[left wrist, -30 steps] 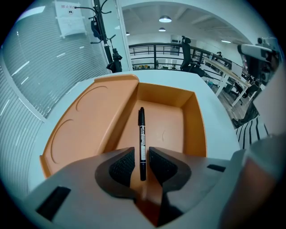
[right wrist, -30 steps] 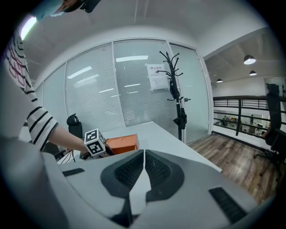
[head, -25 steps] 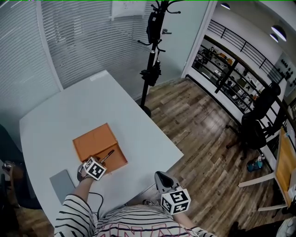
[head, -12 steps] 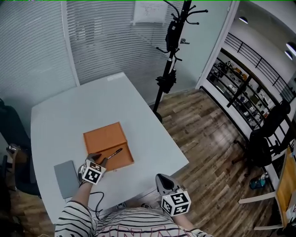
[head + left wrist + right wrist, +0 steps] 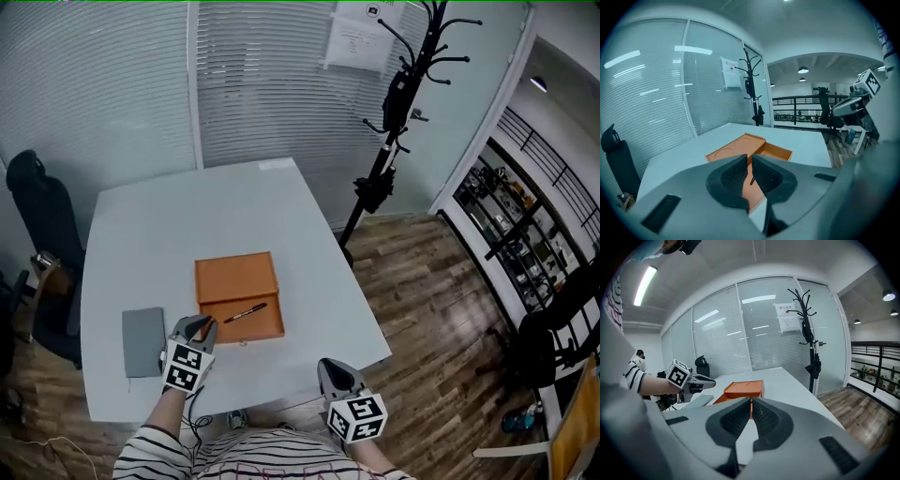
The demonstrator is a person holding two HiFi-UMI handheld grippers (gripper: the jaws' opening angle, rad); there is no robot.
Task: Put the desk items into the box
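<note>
Inside box (image 5: 267, 326), pen (image 5: 245, 312), possibly marker, details blurred

One orange box (image 5: 234, 278), one pen (image 5: 245, 313) (lying in it), one grey notebook (image 5: 142, 341), one table (image 5: 187, 216).

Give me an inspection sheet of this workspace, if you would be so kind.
Surface: white table, mostly bare.
Job's things: orange box open, black pen in its tray; grey notebook beside it, apart.
Clutter: nothing seen.
Grippers: left gripper by the box, jaws just closed to a narrow gap, nothing between; right gripper shut, empty, beyond the table's near edge.
Cables: thin cord on the floor.
Surroundings: coat stand, office chair, blinds.
</note>
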